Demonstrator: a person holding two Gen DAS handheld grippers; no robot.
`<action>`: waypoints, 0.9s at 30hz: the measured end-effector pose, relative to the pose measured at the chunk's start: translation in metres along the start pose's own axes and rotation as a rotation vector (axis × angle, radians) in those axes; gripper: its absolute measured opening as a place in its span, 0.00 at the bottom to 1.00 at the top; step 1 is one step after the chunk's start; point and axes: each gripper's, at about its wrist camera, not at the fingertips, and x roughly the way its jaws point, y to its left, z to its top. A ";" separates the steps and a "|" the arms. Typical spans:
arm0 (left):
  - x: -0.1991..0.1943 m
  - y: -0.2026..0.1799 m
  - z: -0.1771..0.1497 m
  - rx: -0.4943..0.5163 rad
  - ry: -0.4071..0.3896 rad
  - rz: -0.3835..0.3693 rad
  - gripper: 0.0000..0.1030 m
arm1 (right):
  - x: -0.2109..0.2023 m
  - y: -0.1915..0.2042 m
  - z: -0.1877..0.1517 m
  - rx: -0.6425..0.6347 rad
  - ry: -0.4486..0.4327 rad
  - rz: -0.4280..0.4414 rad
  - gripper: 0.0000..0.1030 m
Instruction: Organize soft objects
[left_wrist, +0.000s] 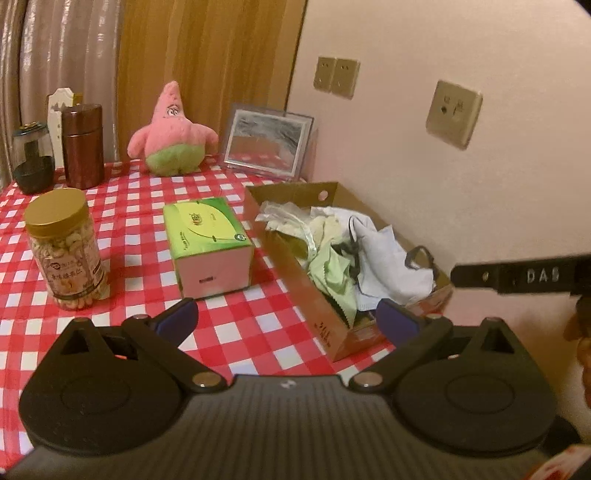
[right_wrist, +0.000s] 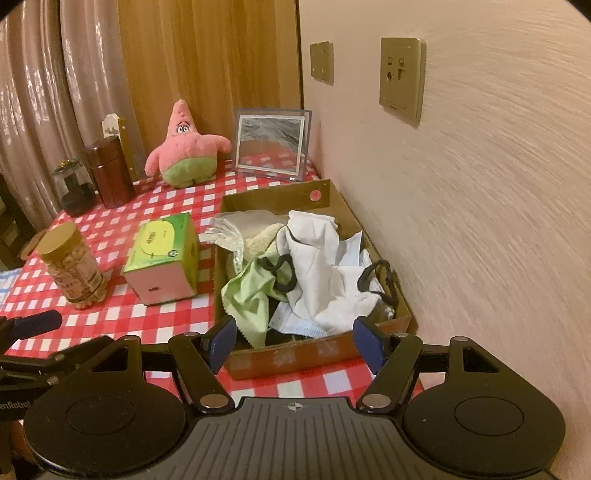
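While both grippers tilt down toward the checked tablecloth (left_wrist: 240, 325), neither holds anything. The left gripper (left_wrist: 288, 317) stands spread as wide as it goes, its blue pads (left_wrist: 177, 317) bare, one over the cloth and the other in front of the near corner of the cardboard box (left_wrist: 314, 295). The right gripper (right_wrist: 295, 341) is partly open and empty, its pads (right_wrist: 221, 341) framing the box's near wall (right_wrist: 295, 358) without touching it.

Inside the box lie the soft things, heaped loosely: a pale green cloth (right_wrist: 247, 295), white fabric (right_wrist: 321, 273) with black elastic loops, a blue-edged face mask (right_wrist: 295, 326) and crinkled plastic wrap (right_wrist: 229, 236) at the far end. The box sits against the wall on the table's right side.

Just left of it stands a green tissue box (left_wrist: 210, 243), then a gold-lidded jar of snacks (left_wrist: 66, 251). Farther back are a brown canister (left_wrist: 83, 144), a dark glass pot (left_wrist: 33, 162), a pink star-shaped plush (left_wrist: 171, 133) sitting upright, and a framed mirror (left_wrist: 266, 140) leaning near the corner.

Only the left view shows a black bar lettered "DAS" (left_wrist: 524, 277) reaching in from the right and part of the person at that edge. Only the right view catches the left gripper's finger (right_wrist: 33, 325) at its left side, and a blue cloth edge (right_wrist: 5, 284) beyond the table.
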 end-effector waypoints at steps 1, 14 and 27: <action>-0.004 0.001 0.000 -0.017 -0.008 0.006 0.99 | -0.002 0.000 -0.002 0.005 -0.002 0.002 0.68; -0.051 0.012 0.005 0.017 -0.041 0.105 0.97 | -0.039 0.020 -0.021 0.043 -0.041 0.014 0.68; -0.084 0.032 -0.005 -0.052 0.014 0.203 0.96 | -0.062 0.053 -0.038 -0.004 -0.053 0.012 0.68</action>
